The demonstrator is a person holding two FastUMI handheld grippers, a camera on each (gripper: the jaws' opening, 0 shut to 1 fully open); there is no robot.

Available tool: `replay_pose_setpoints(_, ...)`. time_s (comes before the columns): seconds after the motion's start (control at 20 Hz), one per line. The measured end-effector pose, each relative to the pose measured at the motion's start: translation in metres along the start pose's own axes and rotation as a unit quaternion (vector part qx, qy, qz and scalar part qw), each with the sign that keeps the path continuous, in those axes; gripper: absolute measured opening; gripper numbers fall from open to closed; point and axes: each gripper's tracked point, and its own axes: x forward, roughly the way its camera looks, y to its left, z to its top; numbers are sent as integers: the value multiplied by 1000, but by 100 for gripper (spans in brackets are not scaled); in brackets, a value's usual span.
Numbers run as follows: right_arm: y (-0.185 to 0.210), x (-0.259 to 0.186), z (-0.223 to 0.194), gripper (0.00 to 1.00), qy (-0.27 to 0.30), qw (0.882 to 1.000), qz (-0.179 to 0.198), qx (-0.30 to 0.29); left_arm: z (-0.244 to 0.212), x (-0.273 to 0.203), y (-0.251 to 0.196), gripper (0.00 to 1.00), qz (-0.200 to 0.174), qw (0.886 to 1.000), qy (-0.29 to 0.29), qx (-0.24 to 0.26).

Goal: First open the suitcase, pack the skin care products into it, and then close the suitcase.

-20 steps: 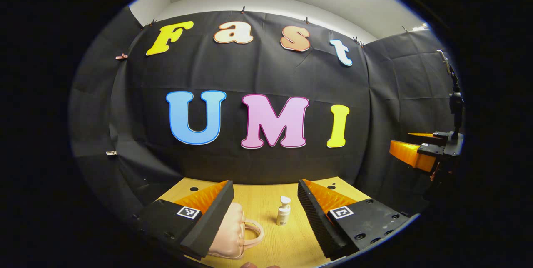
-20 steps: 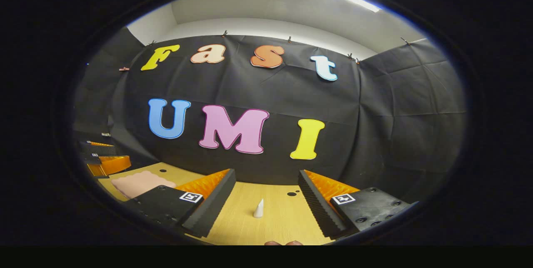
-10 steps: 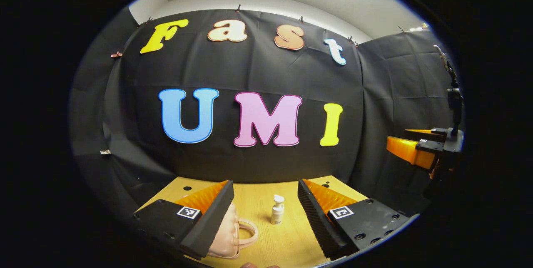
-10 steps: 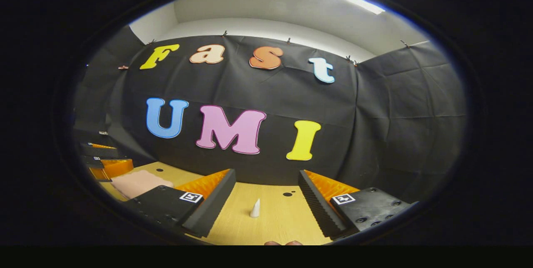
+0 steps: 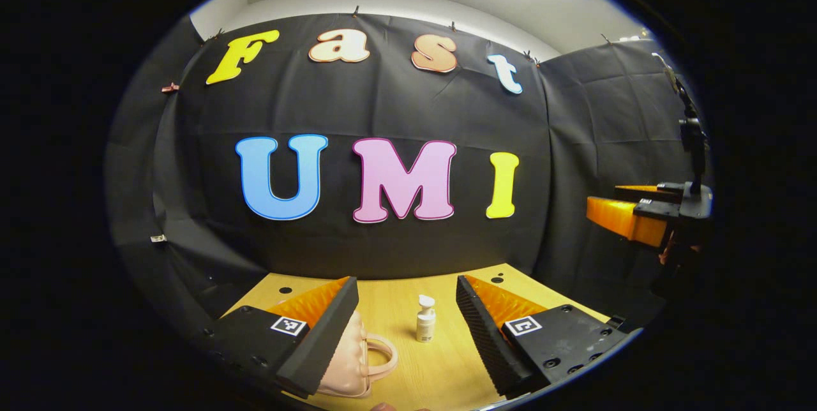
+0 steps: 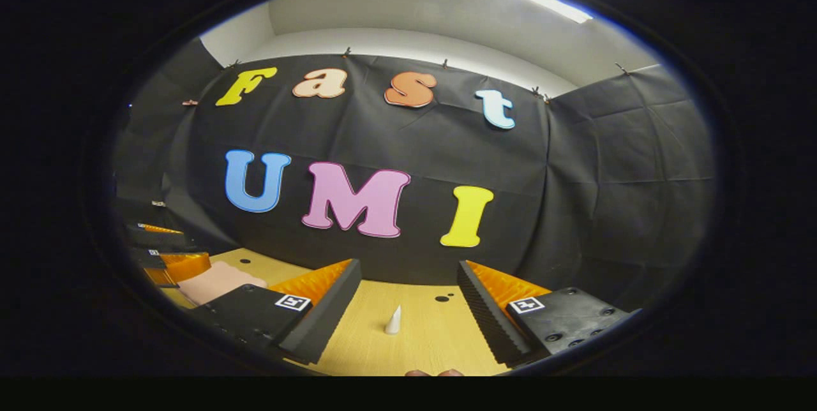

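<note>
A pale pink suitcase [image 5: 357, 360] with a loop handle lies closed on the wooden table [image 5: 440, 373], half hidden behind my left finger. A small white pump bottle [image 5: 425, 320] stands upright beyond the gap of my left gripper [image 5: 406, 282], which is open and holds nothing. My right gripper [image 6: 408, 264] is also open and empty above the table [image 6: 421, 347]. A small white cone-shaped item [image 6: 394, 320] stands ahead between its fingers. The suitcase [image 6: 217, 280] lies off to the left in the right gripper view.
The right gripper [image 5: 629, 223] hangs in the air at the far right of the left gripper view. The left gripper [image 6: 167, 259] appears at the left edge of the right gripper view. The table has small dark holes [image 6: 442, 298] near the black wall.
The left gripper view has swung slightly rightward, so the bottle and suitcase sit a little further left in it. The right gripper has barely moved. Both stay open.
</note>
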Motion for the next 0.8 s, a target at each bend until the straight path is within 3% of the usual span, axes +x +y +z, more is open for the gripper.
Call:
replay_pose_setpoints(0.4, 7, 6, 7, 96, -9, 1000, 7, 8, -40, 18, 1, 97, -10, 999, 40, -30)
replay_pose_setpoints(0.8, 4, 22, -6, 96, -11, 999, 41, -1, -139, 72, -3, 97, -10, 984, 164, -75)
